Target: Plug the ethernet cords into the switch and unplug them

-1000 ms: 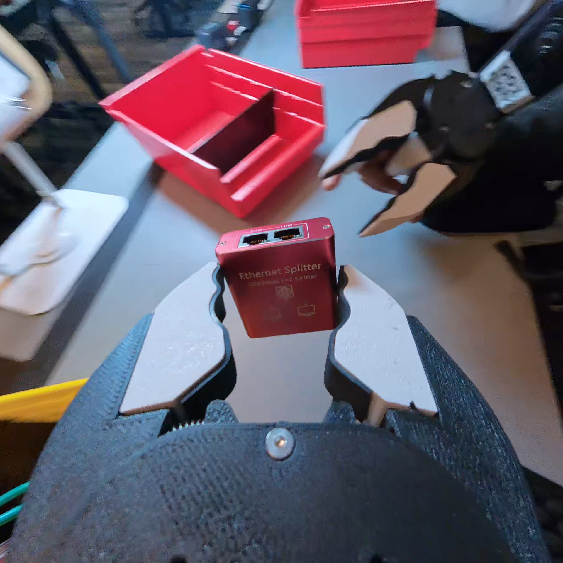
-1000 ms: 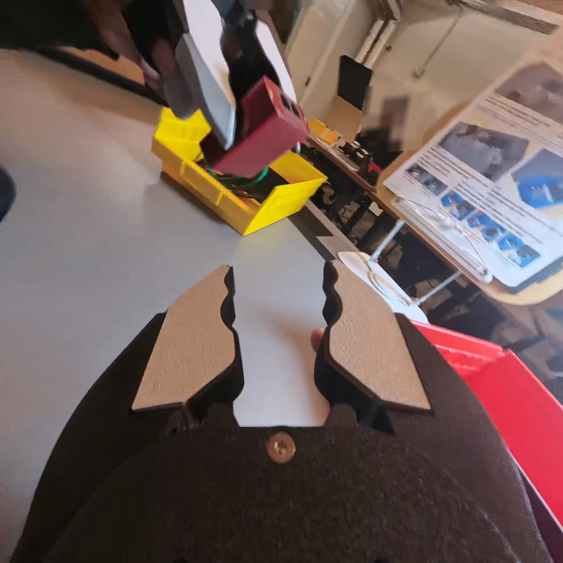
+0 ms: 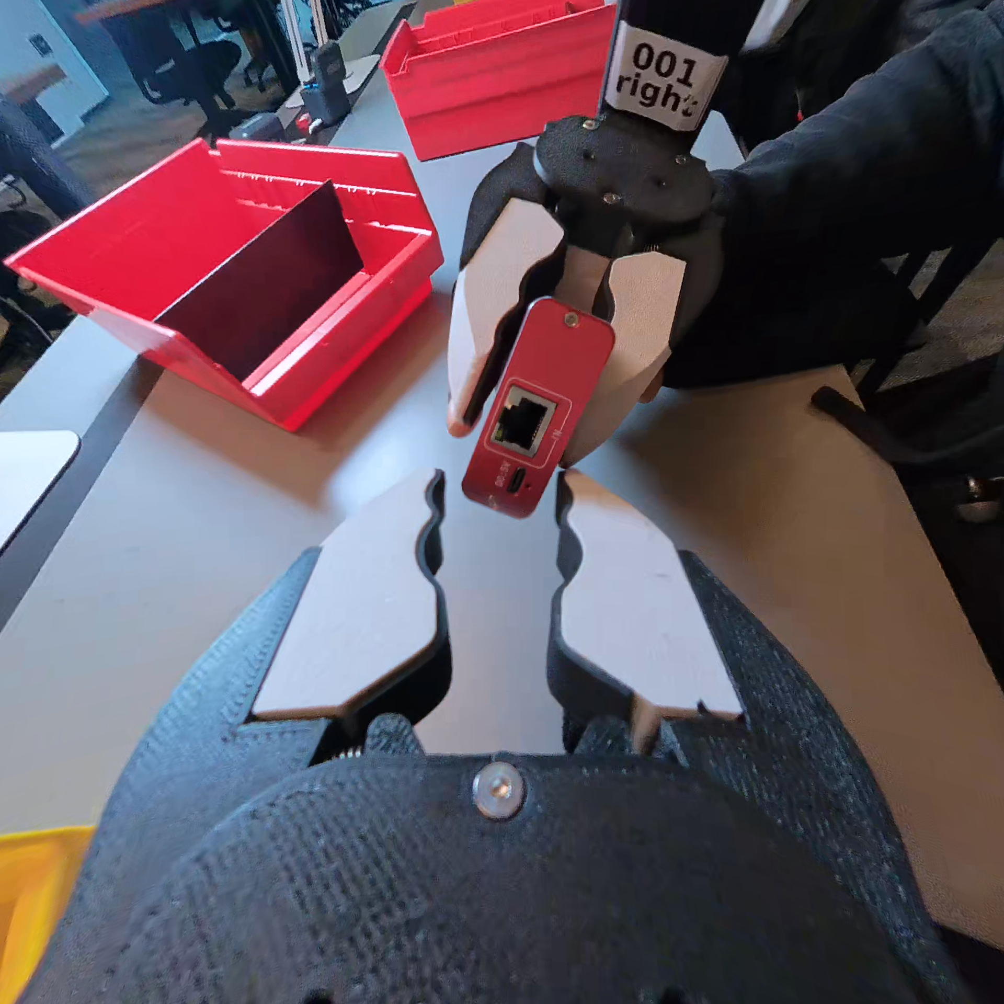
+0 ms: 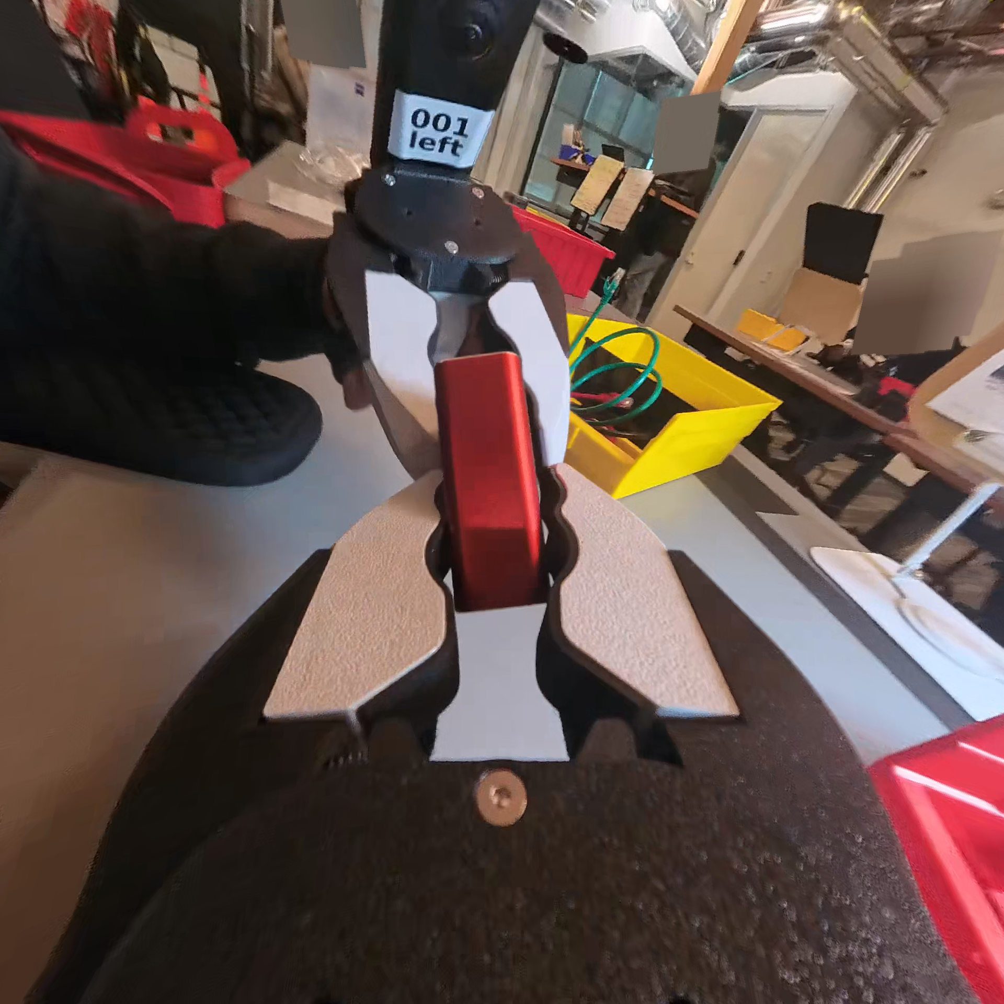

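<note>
The red ethernet switch [image 3: 535, 391] is off the table, clamped by its flat faces in my shut right gripper [image 4: 497, 478], which also shows in the left wrist view [image 3: 519, 440]. Its single-port end points at my left gripper [image 3: 500, 481]. That gripper is open, with its fingertips either side of this end and a small gap showing. It also shows in the right wrist view [image 4: 483, 462]. Green [image 4: 625, 369] and red [image 4: 603, 405] ethernet cords lie coiled in a yellow bin [image 4: 695, 434] behind the left gripper. No cord is in the switch.
A red bin [image 3: 136, 255] with a dark divider stands on the grey table, left of the switch. A second red bin [image 3: 489, 92] stands farther back. A white lamp base [image 4: 896, 614] sits past the table's edge. A person's dark sleeve [image 3: 842, 217] holds the right gripper. The tips of both grippers are at nearly the same place.
The switch has passed from my left gripper to my right one. The left jaws have opened and let go. The right gripper has come in and shut on the switch.
</note>
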A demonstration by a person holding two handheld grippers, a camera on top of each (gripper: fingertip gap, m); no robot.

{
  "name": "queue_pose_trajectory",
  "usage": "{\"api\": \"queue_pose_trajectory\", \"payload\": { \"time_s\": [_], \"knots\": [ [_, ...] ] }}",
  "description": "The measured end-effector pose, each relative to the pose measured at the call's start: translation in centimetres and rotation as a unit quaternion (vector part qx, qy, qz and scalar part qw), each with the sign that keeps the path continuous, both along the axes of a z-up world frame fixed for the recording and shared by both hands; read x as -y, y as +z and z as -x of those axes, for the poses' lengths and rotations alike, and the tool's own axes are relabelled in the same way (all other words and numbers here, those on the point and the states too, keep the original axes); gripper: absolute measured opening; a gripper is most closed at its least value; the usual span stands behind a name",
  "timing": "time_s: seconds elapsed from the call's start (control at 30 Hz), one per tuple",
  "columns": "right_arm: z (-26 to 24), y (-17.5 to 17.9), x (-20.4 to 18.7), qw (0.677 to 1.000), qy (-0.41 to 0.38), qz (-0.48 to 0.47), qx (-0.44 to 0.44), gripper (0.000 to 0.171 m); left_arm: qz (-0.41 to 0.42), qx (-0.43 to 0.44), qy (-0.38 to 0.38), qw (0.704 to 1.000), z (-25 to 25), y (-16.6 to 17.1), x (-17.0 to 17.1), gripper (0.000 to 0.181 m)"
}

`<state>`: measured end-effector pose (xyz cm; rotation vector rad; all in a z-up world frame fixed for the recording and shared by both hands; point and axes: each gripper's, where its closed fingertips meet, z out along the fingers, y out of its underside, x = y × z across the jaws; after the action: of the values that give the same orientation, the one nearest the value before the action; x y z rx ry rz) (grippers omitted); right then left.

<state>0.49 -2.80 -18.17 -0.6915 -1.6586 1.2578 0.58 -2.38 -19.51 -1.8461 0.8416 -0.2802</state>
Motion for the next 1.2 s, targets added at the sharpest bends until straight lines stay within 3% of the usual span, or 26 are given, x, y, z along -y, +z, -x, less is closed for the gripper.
{"api": "queue_pose_trajectory", "payload": {
  "time_s": [0.03,0.17,0.3,0.53,0.7,0.87,1.0,1.1,1.2],
  "knots": [
    [0.0,0.0,0.1,1.000,0.002,0.010,0.004,0.030,-0.001,-0.010,-0.005,1.000,-0.2,-0.3,0.0,0.028],
    [-0.1,-0.5,0.2,1.000,-0.003,-0.016,0.021,0.029,-0.007,0.000,-0.021,1.000,-0.2,-0.7,0.1,0.028],
    [0.4,-1.9,0.1,0.993,-0.034,-0.108,0.035,0.030,0.011,0.011,-0.042,0.999,0.2,-1.8,0.3,0.027],
    [0.6,-4.7,-1.1,0.974,-0.067,-0.194,0.098,0.030,0.039,-0.013,-0.029,0.999,0.8,-4.1,-0.3,0.028],
    [0.6,-3.5,-1.5,0.968,-0.100,-0.216,0.076,0.030,0.035,0.049,-0.015,0.998,1.6,-2.7,-0.5,0.037],
    [0.3,-1.9,-3.3,0.970,-0.134,-0.195,0.051,0.029,-0.057,0.073,0.147,0.985,10.0,3.4,-0.9,0.040],
    [0.1,-1.0,-4.5,0.973,-0.149,-0.170,0.040,0.029,-0.160,0.022,0.376,0.913,23.7,9.5,3.1,0.035],
    [0.0,-0.5,-4.7,0.976,-0.150,-0.156,0.033,0.029,-0.146,-0.026,0.486,0.861,32.8,9.2,6.8,0.035],
    [-0.1,-0.5,-4.6,0.977,-0.145,-0.152,0.032,0.029,-0.074,-0.070,0.522,0.847,38.1,5.5,8.2,0.037]
  ]
}}
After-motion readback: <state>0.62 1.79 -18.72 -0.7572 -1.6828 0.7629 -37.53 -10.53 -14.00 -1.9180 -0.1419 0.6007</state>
